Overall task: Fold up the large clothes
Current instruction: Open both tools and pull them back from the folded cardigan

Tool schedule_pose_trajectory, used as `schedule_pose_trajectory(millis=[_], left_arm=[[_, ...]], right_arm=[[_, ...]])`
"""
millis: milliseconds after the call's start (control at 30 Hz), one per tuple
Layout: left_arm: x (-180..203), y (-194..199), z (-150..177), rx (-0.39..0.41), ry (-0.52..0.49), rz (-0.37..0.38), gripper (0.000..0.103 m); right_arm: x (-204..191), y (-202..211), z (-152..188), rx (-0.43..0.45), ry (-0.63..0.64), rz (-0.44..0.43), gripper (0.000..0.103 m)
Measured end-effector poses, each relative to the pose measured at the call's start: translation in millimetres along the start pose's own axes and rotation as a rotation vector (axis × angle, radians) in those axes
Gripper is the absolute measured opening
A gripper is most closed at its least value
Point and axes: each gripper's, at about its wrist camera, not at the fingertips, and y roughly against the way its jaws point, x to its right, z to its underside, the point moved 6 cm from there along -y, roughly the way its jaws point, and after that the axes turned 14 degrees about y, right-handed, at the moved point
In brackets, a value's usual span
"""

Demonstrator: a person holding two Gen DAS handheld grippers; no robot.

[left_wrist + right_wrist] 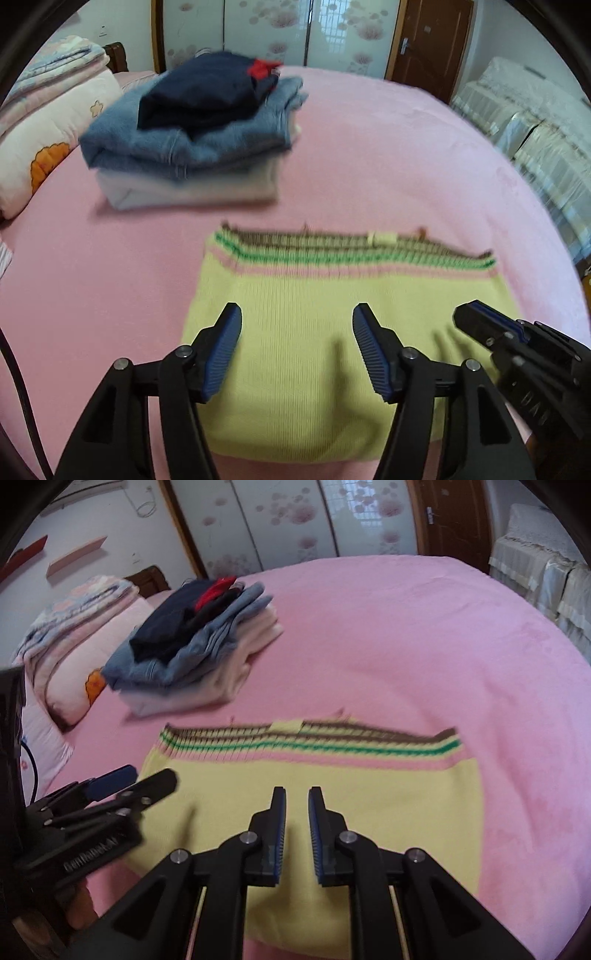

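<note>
Left gripper (297, 321) is hovering over the yellow sweater (332, 314), jaws wide apart, holding nothing. Right gripper (296, 799) is hanging alongside, jaws nearly together with a narrow gap, empty. The sweater is lying folded into a flat rectangle on the pink bed (406, 627); stacking appears outstanding. Partial lettering on the left tool is reading "GenRobot.AI", blurred. Farther off, the folded pile (195, 125) is sitting finished.

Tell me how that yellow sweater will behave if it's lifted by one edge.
The sweater is soft ribbed knit lying flat on the bed, so it will probably droop and unfold. It looks light, and likely grips rather than slips.
</note>
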Motion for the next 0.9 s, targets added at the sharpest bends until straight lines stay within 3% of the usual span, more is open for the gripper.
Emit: schedule_pose_trajectory(millis=[100,167,233,300,333,367,500,633,900], left_arm=[[-19,-18,17,-0.016,-0.015,-0.075,0.062],[-36,-20,23,-0.022,0.016,-0.008,0.064],[-49,-15,23,0.0,0.024,0.007,0.064],[-64,-16,21,0.021,0.025,-0.088,0.074],[-74,-18,21,0.013,0.053,-0.097,0.081],[-82,-21,22,-0.005,0.095,-0.076,0.081],[-97,-29,26,-0.057,0.196,-0.002,0.081],[-92,-27,26,-0.04,0.166,-0.037,0.081],[-92,-24,20,-0.072,0.179,-0.039,0.081]], right_arm=[[10,-10,24,-0.034,0.008,0.065,0.012],[24,-1,33,-0.008,0.005,0.092,0.009],[42,11,42,0.01,-0.015,0.106,0.008],[54,19,51,0.009,-0.028,0.149,0.008],[60,22,54,0.003,-0.03,0.194,0.012],[67,25,58,0.005,-0.033,0.219,0.012],[76,23,66,0.001,-0.089,0.172,0.012],[72,19,62,-0.008,-0.084,0.205,0.012],[71,22,62,-0.023,-0.11,0.2,0.012]])
